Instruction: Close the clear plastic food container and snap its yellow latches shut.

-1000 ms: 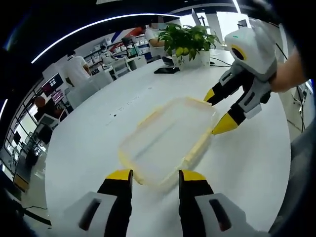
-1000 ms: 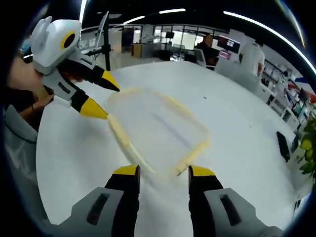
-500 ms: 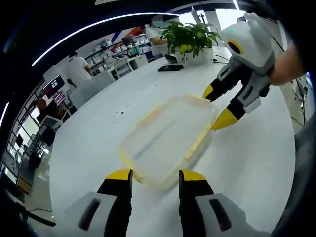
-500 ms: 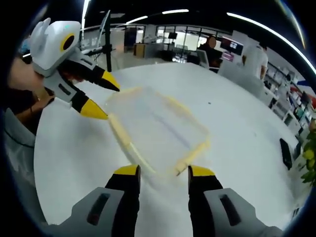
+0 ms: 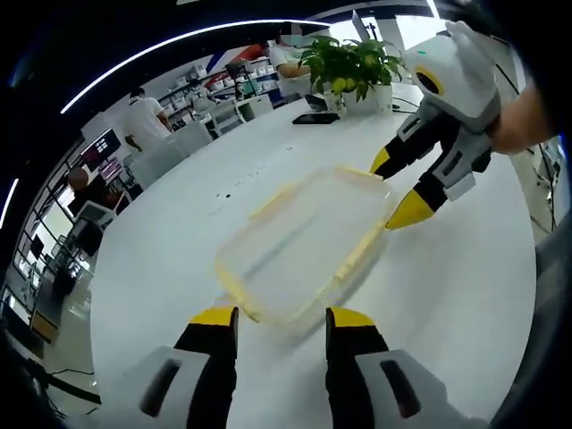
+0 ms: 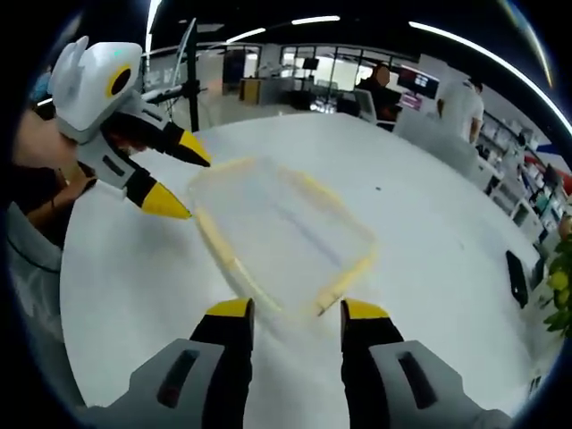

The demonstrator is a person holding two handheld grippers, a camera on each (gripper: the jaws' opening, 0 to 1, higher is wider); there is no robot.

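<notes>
Left gripper (image 5: pixel 273 320), yellow-tipped, grey-bodied, two-jaw: jaws spread, holding nothing, tips flanking the near short end of the container, just short of contact or barely at its rim; not possible to tell which.

Right gripper (image 6: pixel 290 313), same make: jaws likewise spread and empty, poised at the opposite short end, again too close to the rim to call touching or apart. Seen also from the left gripper view (image 5: pixel 399 188), tips bracketing the far corner region of the container.

Clear rectangular plastic food container with pale yellow rim and latches (image 5: pixel 299 250): lying flat on the round white table (image 5: pixel 456 295), directly ahead of both grippers, between them. Long axis running from one gripper to the other, so each gripper facing one short end. Lid apparently seated on top, though blur and transparency leave that uncertain. Same container in the right gripper view (image 6: pixel 281 231), yellow latch strips along the edges (image 6: pixel 344 281); latched or unlatched state not readable.

Judgement: neither arm clearly nearer; each equally placed for the latch at its own end, next move turning on pressing down and inward at the short edges.

Beyond: green potted plant (image 5: pixel 353 67) at the far table edge, dark flat device (image 5: pixel 315 118) beside it.
</notes>
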